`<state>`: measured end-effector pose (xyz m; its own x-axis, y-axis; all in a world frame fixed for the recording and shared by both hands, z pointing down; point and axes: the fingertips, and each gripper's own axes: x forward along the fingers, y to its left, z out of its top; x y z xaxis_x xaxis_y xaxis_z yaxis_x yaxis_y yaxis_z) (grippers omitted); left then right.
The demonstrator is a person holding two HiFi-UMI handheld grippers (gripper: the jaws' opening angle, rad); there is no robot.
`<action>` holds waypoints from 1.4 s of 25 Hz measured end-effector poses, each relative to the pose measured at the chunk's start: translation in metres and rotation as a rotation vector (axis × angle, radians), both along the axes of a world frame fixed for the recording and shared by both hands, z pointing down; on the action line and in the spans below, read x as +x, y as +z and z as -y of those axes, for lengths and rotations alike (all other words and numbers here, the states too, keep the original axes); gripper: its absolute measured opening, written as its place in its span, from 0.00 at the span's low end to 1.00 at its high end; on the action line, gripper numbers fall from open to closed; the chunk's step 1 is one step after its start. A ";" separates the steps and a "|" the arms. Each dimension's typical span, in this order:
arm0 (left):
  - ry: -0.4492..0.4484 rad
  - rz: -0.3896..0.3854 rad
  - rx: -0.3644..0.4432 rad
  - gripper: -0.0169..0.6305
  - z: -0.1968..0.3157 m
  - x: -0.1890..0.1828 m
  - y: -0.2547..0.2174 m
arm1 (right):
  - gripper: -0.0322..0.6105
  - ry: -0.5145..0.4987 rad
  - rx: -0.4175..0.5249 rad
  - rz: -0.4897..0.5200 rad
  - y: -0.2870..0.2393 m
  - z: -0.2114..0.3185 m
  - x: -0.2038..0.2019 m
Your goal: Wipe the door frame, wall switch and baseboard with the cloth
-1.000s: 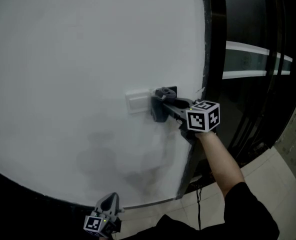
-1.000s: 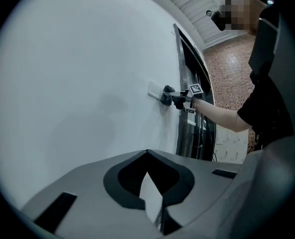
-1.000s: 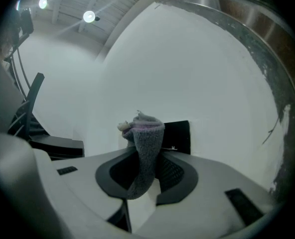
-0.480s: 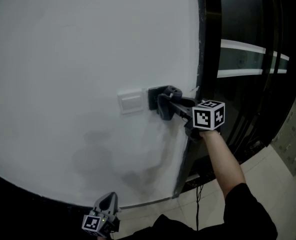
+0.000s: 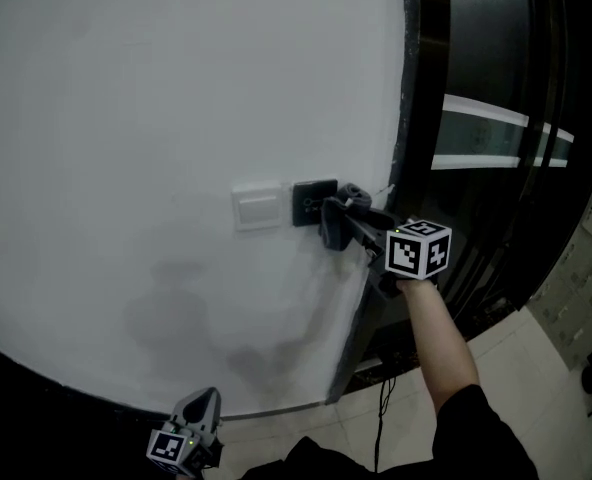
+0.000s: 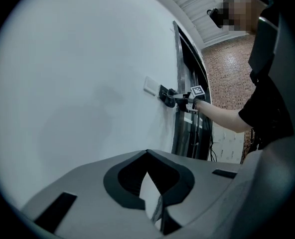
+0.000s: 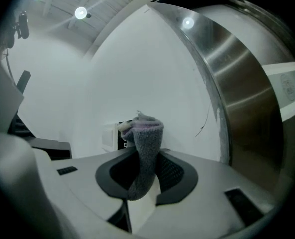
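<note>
the right gripper (image 5: 341,216) pinches a fuzzy grey cloth (image 5: 353,197), just right of the black square panel (image 5: 314,202) beside the white rectangular wall switch (image 5: 257,207). a hard drag could snag the cloth loose or flip the switch. the left gripper (image 5: 200,409), jaws together on nothing, hangs well below the switch.

Soft nap against hard, smooth surfaces

The cloth (image 7: 143,148) is fuzzy grey fleece (a paler lilac edge at its top), pinched in the matt grey plastic jaws of the right gripper (image 7: 143,180), whose darker pads look finely ribbed. The wall (image 5: 156,108) is matt white paint. The white switch (image 5: 257,207) is smooth plastic, and the dark panel (image 5: 314,201) beside it is glossy. The door frame (image 7: 237,78) shines like brushed metal.
</note>
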<state>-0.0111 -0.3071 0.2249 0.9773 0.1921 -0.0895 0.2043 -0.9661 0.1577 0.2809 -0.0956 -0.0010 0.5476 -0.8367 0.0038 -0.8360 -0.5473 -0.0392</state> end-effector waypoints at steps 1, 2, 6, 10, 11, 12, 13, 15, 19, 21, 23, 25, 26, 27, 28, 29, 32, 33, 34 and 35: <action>0.000 -0.001 0.001 0.03 0.000 0.000 0.000 | 0.19 0.007 -0.015 -0.019 -0.001 0.000 -0.004; 0.001 -0.001 0.002 0.03 0.001 0.000 0.000 | 0.19 0.014 -0.036 -0.047 -0.003 0.001 -0.009; 0.000 0.000 0.003 0.03 0.002 -0.001 -0.002 | 0.19 0.047 -0.168 -0.228 -0.017 0.016 -0.037; 0.009 -0.010 0.020 0.03 0.001 0.000 -0.007 | 0.19 0.105 -0.325 -0.417 -0.025 0.035 -0.054; 0.010 -0.012 0.029 0.03 0.001 0.000 -0.008 | 0.19 0.124 -0.346 -0.453 -0.027 0.038 -0.058; 0.012 -0.013 0.037 0.03 0.002 -0.001 -0.009 | 0.19 0.145 -0.356 -0.485 -0.032 0.039 -0.061; 0.013 -0.014 0.043 0.03 0.003 -0.002 -0.010 | 0.19 0.168 -0.362 -0.517 -0.038 0.039 -0.066; 0.016 -0.019 0.048 0.03 0.006 -0.003 -0.012 | 0.19 0.221 -0.378 -0.590 -0.055 0.039 -0.075; 0.015 -0.039 0.042 0.03 0.013 -0.004 -0.016 | 0.19 0.302 -0.429 -0.707 -0.079 0.052 -0.082; 0.013 -0.047 0.039 0.03 0.017 -0.008 -0.017 | 0.19 0.327 -0.502 -0.793 -0.084 0.068 -0.088; 0.011 -0.048 0.038 0.03 0.020 -0.011 -0.016 | 0.19 0.381 -0.633 -0.943 -0.087 0.087 -0.096; 0.007 -0.046 0.035 0.03 0.026 -0.015 -0.014 | 0.19 0.456 -0.758 -1.088 -0.086 0.108 -0.098; 0.003 -0.045 0.032 0.03 0.030 -0.016 -0.012 | 0.19 0.488 -0.810 -1.139 -0.084 0.118 -0.097; -0.002 -0.046 0.028 0.03 0.034 -0.018 -0.011 | 0.19 0.510 -0.850 -1.171 -0.082 0.127 -0.094; -0.009 -0.048 0.024 0.03 0.039 -0.021 -0.011 | 0.19 0.524 -0.880 -1.188 -0.079 0.136 -0.091; -0.016 -0.050 0.020 0.03 0.044 -0.025 -0.011 | 0.19 0.533 -0.903 -1.195 -0.077 0.144 -0.089; -0.038 -0.047 0.008 0.03 0.060 -0.042 -0.008 | 0.19 0.540 -0.950 -1.186 -0.064 0.160 -0.088; -0.044 -0.042 0.006 0.03 0.065 -0.047 -0.007 | 0.19 0.535 -0.962 -1.174 -0.057 0.164 -0.088; -0.047 -0.038 0.005 0.03 0.070 -0.050 -0.006 | 0.19 0.528 -0.973 -1.158 -0.050 0.167 -0.088; -0.049 -0.035 0.007 0.03 0.074 -0.053 -0.005 | 0.19 0.523 -0.984 -1.141 -0.042 0.169 -0.086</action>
<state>-0.0643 -0.3812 0.2196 0.9818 0.1447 -0.1227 0.1619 -0.9761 0.1449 0.1948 -0.2650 -0.0435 0.8546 -0.4835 -0.1895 0.1008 -0.2035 0.9739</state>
